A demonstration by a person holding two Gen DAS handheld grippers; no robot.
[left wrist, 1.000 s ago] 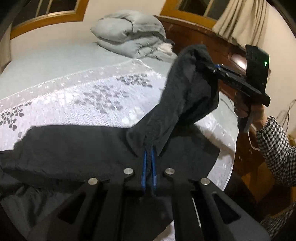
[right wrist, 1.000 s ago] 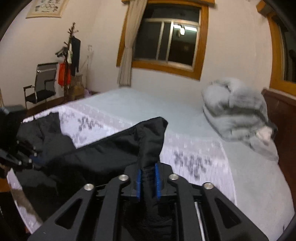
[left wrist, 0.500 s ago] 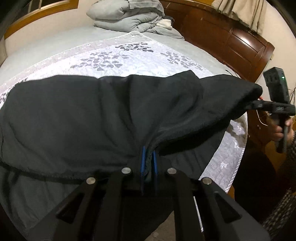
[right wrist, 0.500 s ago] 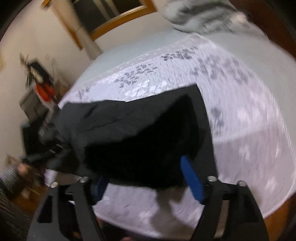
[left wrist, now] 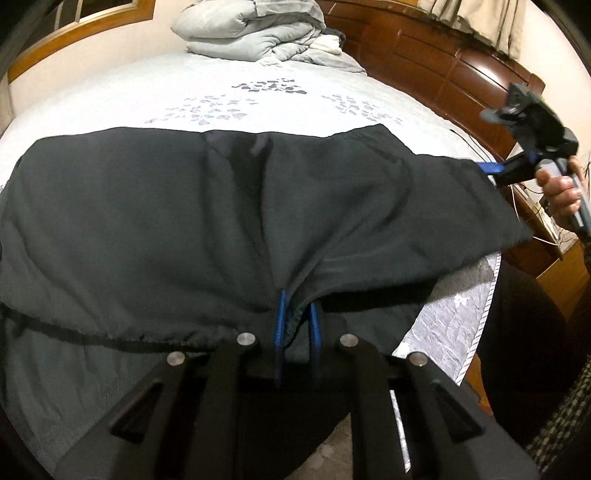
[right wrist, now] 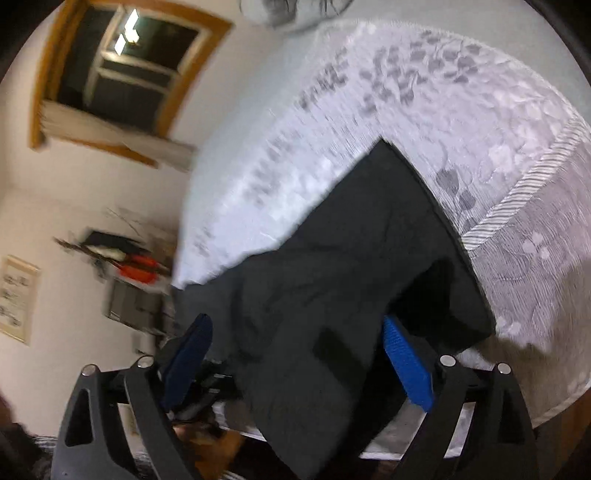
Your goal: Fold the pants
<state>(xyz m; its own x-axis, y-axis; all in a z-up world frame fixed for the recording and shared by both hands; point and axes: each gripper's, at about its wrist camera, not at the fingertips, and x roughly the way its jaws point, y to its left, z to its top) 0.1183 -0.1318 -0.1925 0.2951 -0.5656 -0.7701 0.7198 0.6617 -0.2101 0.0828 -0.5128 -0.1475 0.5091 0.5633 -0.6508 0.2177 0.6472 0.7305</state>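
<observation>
The black pants [left wrist: 229, 206] lie spread flat across the near part of the bed [left wrist: 258, 92], one layer folded over another. My left gripper [left wrist: 297, 314] is shut on the near edge of the pants, fabric pinched between its blue fingers. My right gripper [right wrist: 295, 354] is open, its blue fingers [right wrist: 406, 365] wide apart on either side of the pants' end [right wrist: 351, 277] at the bed's corner, not gripping. It also shows in the left wrist view [left wrist: 517, 162] at the far right, beside the pants' right edge.
A folded grey duvet [left wrist: 258, 33] lies at the head of the bed. A dark wooden headboard [left wrist: 443, 70] runs along the right side. The bed's edge [left wrist: 484, 306] drops off at the right. A window [right wrist: 122, 70] and coat stand [right wrist: 122, 258] are beyond.
The raised part of the pants has been brought down and laid flat over the rest. My right gripper has opened and let go of the fabric. My left gripper still holds the near edge.
</observation>
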